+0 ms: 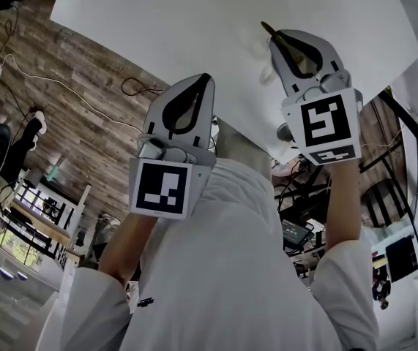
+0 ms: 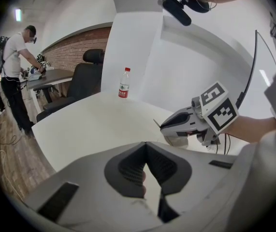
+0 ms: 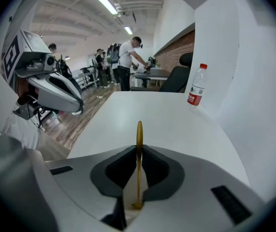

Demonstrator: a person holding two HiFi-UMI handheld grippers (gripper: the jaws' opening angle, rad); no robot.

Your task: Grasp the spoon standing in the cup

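A thin gold spoon (image 3: 138,163) stands upright between the jaws of my right gripper (image 3: 138,148), which is shut on its stem. Its tip (image 1: 266,28) pokes out past the right gripper (image 1: 273,36) in the head view, over the white table (image 1: 194,20). A pale rounded shape (image 2: 175,140) under the right gripper (image 2: 164,126) may be the cup; I cannot tell for sure. My left gripper (image 2: 145,144) is shut with nothing in it. It hovers at the table's near edge, left of the right one (image 1: 207,77).
A water bottle with a red label (image 2: 124,83) (image 3: 196,92) stands at the table's far side beside a white column. A black office chair (image 2: 87,76) sits behind the table. A person (image 2: 17,66) works at a dark desk further back.
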